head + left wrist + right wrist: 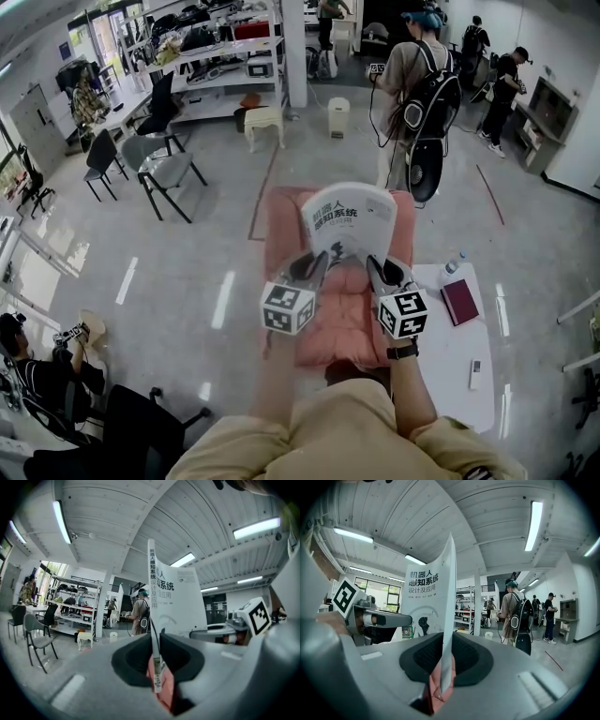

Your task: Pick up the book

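Book (349, 220) – white cover with dark printed characters – stands upright in the air over the far end of a pink cushion (342, 319), held by both grippers at its lower edge.

Left gripper (323, 258): in the left gripper view its jaws are closed on the book (180, 597) at the spine side, with the dark pads pressing both faces of the thin edge at the gripper (156, 658).

Right gripper (373, 262): in the right gripper view its jaws are clamped on the opposite side of the book (424, 602), the edge running straight up from the gripper (445, 660).

Cover bows slightly between the two grips.

Surroundings – a white table (450, 366) stands just right of the cushion and carries a dark red notebook (459, 302), a bottle (451, 264) and a remote (474, 374). A person with a backpack (417, 84) stands beyond the book.
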### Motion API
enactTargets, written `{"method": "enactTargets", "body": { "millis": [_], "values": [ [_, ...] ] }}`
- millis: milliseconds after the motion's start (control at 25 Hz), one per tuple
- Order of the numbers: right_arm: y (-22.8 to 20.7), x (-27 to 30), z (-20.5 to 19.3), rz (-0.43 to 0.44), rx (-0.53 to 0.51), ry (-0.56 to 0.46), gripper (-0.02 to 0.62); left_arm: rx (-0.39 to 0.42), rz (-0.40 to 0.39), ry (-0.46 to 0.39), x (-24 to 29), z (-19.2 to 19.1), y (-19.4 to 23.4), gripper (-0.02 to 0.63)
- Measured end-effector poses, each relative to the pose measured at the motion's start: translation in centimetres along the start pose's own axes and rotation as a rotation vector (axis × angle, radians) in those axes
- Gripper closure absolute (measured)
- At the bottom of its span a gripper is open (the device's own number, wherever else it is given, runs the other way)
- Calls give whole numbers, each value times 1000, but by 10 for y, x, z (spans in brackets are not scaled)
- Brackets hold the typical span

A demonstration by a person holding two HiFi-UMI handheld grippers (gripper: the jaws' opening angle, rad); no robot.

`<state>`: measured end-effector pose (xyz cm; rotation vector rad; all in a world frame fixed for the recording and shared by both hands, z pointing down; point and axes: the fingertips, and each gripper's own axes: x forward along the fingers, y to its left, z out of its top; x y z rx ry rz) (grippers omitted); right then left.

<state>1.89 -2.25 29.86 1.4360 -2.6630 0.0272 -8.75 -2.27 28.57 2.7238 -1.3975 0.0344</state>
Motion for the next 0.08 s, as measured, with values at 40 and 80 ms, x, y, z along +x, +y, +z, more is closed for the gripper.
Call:
{"method": "enactTargets", "body": {
  "millis": [40,80],
  "values": [
    [1,1,0,1,-3,-6,538,2,1,-5,-1,0,1,560],
    [1,1,-1,1,-5,-11,538,5,2,-10,-1,-1,1,560]
  ]
}}
